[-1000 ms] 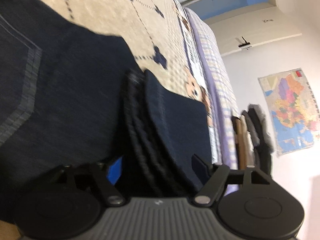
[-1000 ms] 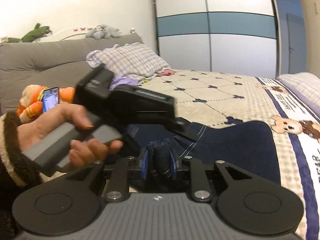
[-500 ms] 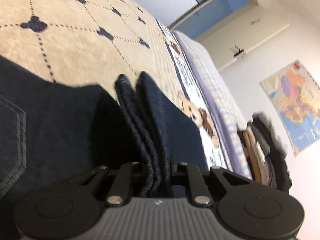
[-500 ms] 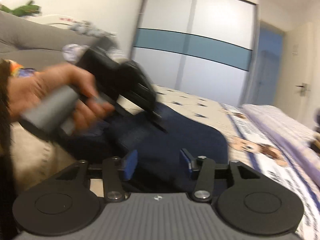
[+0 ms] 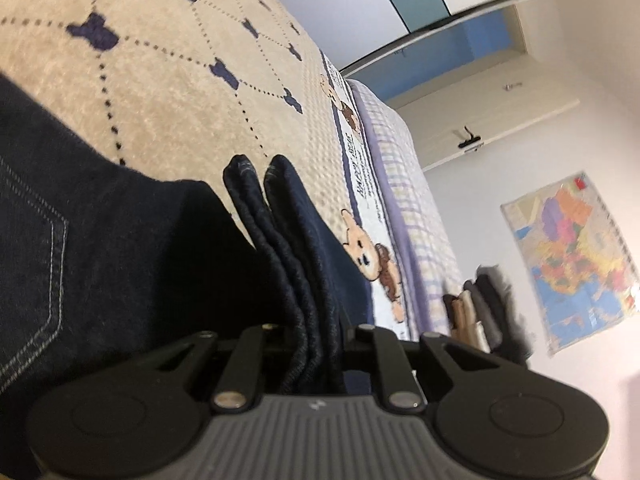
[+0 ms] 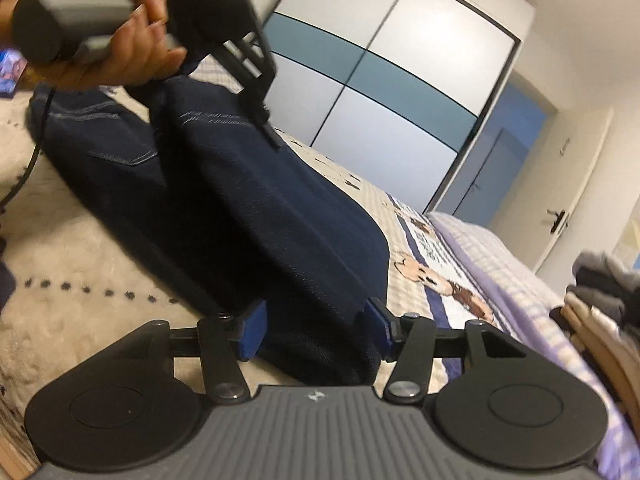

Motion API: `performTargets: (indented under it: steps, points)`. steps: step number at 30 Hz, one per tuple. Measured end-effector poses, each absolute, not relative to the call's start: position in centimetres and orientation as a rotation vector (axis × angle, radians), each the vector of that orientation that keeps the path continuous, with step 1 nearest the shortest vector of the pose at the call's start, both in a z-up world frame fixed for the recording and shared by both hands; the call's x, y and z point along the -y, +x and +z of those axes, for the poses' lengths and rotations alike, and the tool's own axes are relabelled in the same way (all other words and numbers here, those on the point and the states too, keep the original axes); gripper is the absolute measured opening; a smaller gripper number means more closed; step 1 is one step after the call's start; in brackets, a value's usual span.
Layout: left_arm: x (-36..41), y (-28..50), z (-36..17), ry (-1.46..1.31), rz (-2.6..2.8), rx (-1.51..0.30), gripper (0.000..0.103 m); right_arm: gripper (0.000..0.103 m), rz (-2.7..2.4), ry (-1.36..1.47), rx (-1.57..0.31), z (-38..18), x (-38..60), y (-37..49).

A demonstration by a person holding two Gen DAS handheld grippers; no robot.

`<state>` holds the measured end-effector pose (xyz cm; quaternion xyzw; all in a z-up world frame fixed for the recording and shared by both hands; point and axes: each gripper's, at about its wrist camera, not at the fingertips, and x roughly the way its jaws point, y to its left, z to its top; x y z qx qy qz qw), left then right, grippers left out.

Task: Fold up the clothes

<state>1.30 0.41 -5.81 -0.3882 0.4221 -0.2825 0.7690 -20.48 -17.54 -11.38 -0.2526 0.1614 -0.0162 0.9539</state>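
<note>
Dark blue jeans (image 6: pixel 256 200) lie folded on the beige quilted bed (image 5: pixel 168 64). My left gripper (image 5: pixel 310 344) is shut on a bunched stack of the jeans' hem layers (image 5: pixel 280 220) and holds them up; it also shows in the right wrist view (image 6: pixel 224 60), held in a hand above the jeans. My right gripper (image 6: pixel 314 332) is open, its blue pads (image 6: pixel 252 332) on either side of the near folded edge of the jeans, not closed on it.
A lilac checked blanket (image 6: pixel 500 264) runs along the bed's right side. A stack of folded clothes (image 6: pixel 592 300) sits at the right. A wardrobe (image 6: pixel 380 80) and door stand behind. A map (image 5: pixel 568 264) hangs on the wall.
My right gripper let go of the denim, opened and drew back. My left gripper closed on the hem layers and lifted them.
</note>
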Motion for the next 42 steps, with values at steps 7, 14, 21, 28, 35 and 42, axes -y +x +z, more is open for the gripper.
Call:
performTargets:
  steps: [7, 14, 21, 28, 35, 42]
  points:
    - [-1.6, 1.3, -5.9, -0.9, -0.604, -0.92, 0.014, 0.065, -0.03, -0.551, -0.35, -11.4, 18.3, -20.8]
    - [-1.8, 1.1, -5.9, -0.899, -0.593, -0.919, 0.015, 0.065, -0.076, -0.51, -0.336, -10.6, 19.2, -20.1]
    - [-2.0, 0.5, -5.2, -0.785, -0.597, -0.894, 0.015, 0.059, -0.089, -0.488, -0.371, -11.1, 20.4, -18.5]
    - [-2.8, 0.9, -7.5, -0.621, -0.534, -0.938, 0.015, 0.053, -0.022, -0.289, -0.423, -9.6, 23.1, -18.2]
    - [-2.9, 0.6, -9.3, -0.501, -0.53, -0.941, 0.024, 0.053, 0.04, -0.266, -0.488, -9.1, 23.3, -18.9]
    - [-4.7, -0.7, -7.0, -0.425, -0.433, -0.844, 0.041, 0.055, 0.116, -0.122, -0.456, -6.1, 26.1, -20.4]
